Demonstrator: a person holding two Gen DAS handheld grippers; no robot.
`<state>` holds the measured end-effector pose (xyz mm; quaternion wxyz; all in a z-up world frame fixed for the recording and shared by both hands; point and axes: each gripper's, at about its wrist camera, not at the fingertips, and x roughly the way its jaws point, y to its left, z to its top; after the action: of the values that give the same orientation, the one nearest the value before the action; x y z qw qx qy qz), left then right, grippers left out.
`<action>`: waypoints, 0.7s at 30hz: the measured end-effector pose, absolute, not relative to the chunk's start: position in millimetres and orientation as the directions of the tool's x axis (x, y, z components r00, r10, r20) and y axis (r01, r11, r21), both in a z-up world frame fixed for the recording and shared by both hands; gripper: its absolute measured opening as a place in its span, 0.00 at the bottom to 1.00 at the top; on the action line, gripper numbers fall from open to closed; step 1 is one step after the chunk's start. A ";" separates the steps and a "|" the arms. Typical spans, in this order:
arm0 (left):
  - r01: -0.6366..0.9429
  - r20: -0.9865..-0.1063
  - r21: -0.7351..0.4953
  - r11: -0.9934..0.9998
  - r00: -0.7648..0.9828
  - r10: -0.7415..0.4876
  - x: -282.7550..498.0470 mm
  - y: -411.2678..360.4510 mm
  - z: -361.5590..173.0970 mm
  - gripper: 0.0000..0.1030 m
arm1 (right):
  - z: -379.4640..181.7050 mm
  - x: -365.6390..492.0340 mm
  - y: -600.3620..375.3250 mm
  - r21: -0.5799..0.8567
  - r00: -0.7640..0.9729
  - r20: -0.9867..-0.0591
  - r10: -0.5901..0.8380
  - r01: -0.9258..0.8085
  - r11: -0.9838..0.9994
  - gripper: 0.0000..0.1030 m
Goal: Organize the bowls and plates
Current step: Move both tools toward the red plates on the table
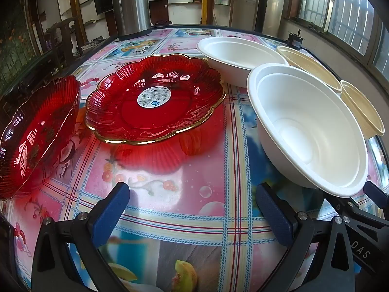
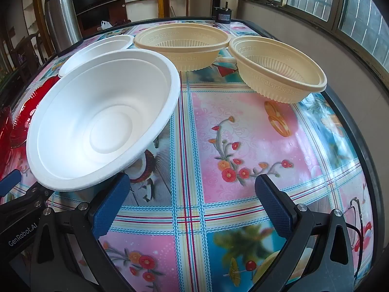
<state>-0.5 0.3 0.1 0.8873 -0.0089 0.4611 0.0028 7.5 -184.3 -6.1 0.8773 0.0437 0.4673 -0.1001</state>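
**Tabletop stock: plates and bowls, two views**

Left wrist view. Left gripper (image 1: 192, 209) is hanging nearest the lens, its blue pads standing wide apart and holding nothing, above the floral tablecloth (image 1: 184, 189). Landmark: the near white bowl (image 1: 308, 131). It is sitting just ahead and right of this gripper, with the right gripper's fingers reaching in beneath its near rim. The labelled red plate (image 1: 155, 99) is lying to the landmark's left; a second red plate (image 1: 36, 133) is sitting further left, at the frame edge. The far white bowl (image 1: 240, 58) is resting behind the landmark. Two cream bowls (image 1: 311, 65) (image 1: 362, 107) are lining up on its right. A steel flask (image 1: 131, 4) is standing well behind.

Right wrist view. Right gripper (image 2: 189, 206) is hanging nearest, pads spread wide, gripping nothing. The near white bowl (image 2: 104, 119) is sitting just ahead-left of it. The cream bowls (image 2: 182, 46) (image 2: 277, 70) are standing behind and to the landmark's right.
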 end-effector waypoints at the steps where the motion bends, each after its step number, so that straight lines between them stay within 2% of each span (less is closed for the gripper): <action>1: -0.014 -0.818 -0.013 1.000 0.575 -0.003 -0.5 0.5 0.2 1.00 | -6.1 7.5 -184.3 -0.019 0.544 -0.828 -0.137 0.217 0.976 1.00; 21: -0.014 -0.813 -0.009 1.000 0.582 0.001 -1.1 0.2 0.3 1.00 | -6.2 7.6 -184.4 -0.021 0.544 -0.828 -0.139 0.218 0.976 1.00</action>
<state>-1.1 0.2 0.3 0.8893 -0.0070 0.4572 0.0042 7.6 -184.4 -6.2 0.8776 0.0420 0.4667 -0.1017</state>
